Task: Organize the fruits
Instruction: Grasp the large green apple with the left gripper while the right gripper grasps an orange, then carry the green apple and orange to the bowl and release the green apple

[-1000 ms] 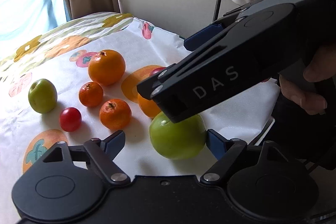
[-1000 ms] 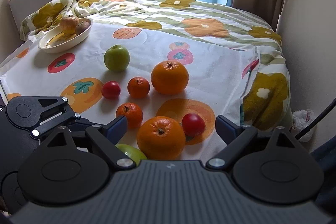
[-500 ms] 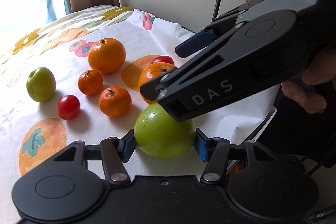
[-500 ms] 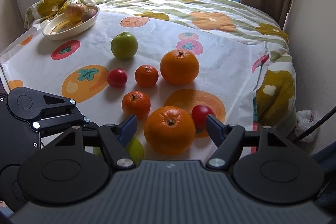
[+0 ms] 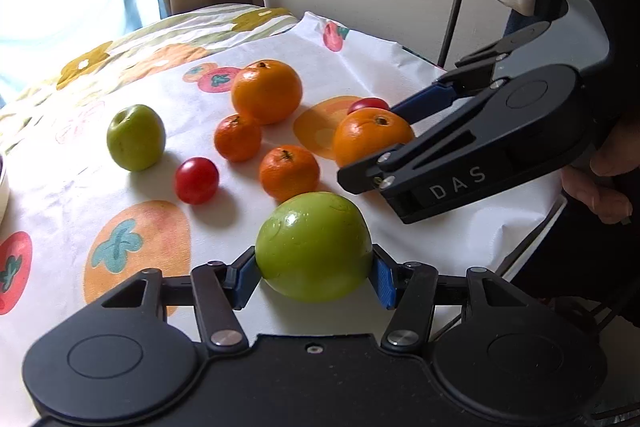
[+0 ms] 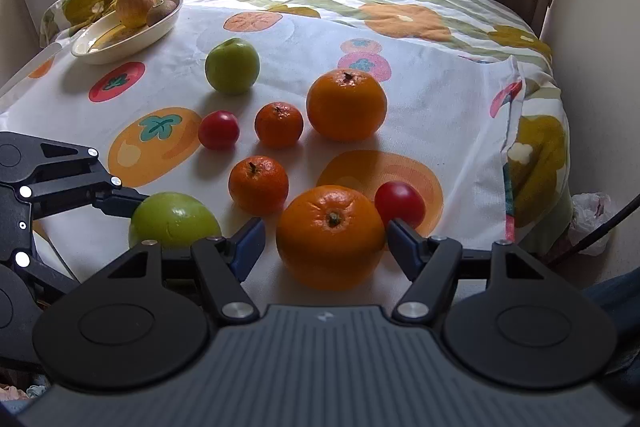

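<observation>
My left gripper [image 5: 312,277] is shut on a big green apple [image 5: 312,243], with a blue pad pressed to each side; the apple rests on the fruit-print cloth [image 5: 132,211]. My right gripper [image 6: 326,241] straddles a large orange [image 6: 330,235]. Its jaws are closing: the right pad is at the orange's skin, while the left pad still stands off it. In the left wrist view that orange [image 5: 372,135] shows between the right gripper's [image 5: 378,147] fingers. A red tomato [image 6: 400,205] sits just behind the orange.
Further back lie another large orange [image 6: 346,105], two mandarins [image 6: 279,124] [image 6: 258,184], a second tomato [image 6: 219,129] and a smaller green apple [image 6: 232,67]. A cream dish [image 6: 100,51] with fruit stands far left. A person's hand [image 5: 600,187] holds the right gripper.
My left gripper's pads closed onto the green apple, which was loose between them before. The right gripper sank and narrowed around the large orange.
</observation>
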{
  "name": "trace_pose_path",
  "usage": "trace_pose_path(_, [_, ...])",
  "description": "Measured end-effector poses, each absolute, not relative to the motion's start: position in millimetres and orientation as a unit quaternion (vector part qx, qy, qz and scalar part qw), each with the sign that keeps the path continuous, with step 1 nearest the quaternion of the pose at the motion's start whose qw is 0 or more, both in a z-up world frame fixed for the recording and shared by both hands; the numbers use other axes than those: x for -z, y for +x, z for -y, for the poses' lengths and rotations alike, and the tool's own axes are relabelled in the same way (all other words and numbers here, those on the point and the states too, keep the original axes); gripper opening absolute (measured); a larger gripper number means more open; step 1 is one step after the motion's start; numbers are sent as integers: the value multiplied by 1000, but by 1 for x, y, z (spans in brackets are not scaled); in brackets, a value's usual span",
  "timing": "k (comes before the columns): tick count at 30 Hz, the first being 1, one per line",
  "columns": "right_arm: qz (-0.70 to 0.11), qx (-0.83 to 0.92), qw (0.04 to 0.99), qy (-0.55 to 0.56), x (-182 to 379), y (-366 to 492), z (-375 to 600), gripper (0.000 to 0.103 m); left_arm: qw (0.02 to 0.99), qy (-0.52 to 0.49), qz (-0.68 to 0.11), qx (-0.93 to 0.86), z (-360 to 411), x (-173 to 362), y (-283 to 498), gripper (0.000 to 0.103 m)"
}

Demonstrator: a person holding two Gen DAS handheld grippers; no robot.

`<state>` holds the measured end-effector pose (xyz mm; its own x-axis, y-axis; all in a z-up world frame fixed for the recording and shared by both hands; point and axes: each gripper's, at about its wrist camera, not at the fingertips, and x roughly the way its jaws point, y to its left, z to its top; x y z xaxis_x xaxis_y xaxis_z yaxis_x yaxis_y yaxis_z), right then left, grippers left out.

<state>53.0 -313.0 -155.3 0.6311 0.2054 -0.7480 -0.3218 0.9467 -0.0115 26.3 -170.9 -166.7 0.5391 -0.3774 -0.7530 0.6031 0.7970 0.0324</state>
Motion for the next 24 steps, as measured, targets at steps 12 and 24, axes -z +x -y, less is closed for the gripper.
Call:
trace_pose_path(12, [-388, -139, 908, -72, 144, 48, 307, 75, 881, 133, -381, 246, 147, 156, 30, 61])
trace_pose_path(24, [-366, -165, 913, -69, 99, 54, 274, 74, 905, 112, -363, 192, 105, 112, 24, 61])
